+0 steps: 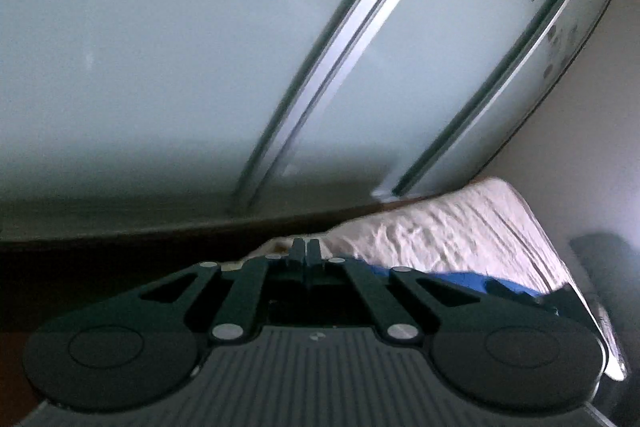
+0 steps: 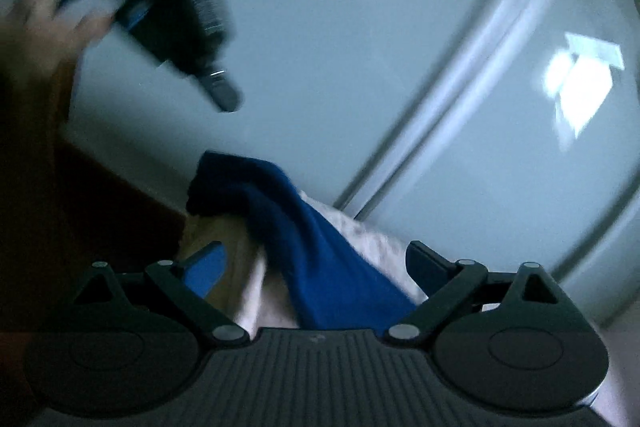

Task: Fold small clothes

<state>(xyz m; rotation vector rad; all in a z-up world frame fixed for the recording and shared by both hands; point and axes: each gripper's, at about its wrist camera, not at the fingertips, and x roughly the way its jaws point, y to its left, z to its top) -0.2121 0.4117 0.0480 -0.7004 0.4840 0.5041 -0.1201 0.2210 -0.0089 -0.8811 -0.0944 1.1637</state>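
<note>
Blue cloth (image 2: 320,247) looks soft, light, floppy; grab near its far-left edge. Left gripper (image 1: 306,251) pinched together, prob empty. Right gripper (image 2: 316,267) spread wide around cloth, not gripping.

A bed with a wrinkled pale sheet (image 1: 460,227) carries what looks like a blue garment (image 2: 320,251).

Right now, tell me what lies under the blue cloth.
The blue cloth lies across a pale, wrinkled bed cover, which shows on both sides of it. Whatever sits directly beneath the cloth is covered, and its near end is hidden behind the right gripper.
</note>
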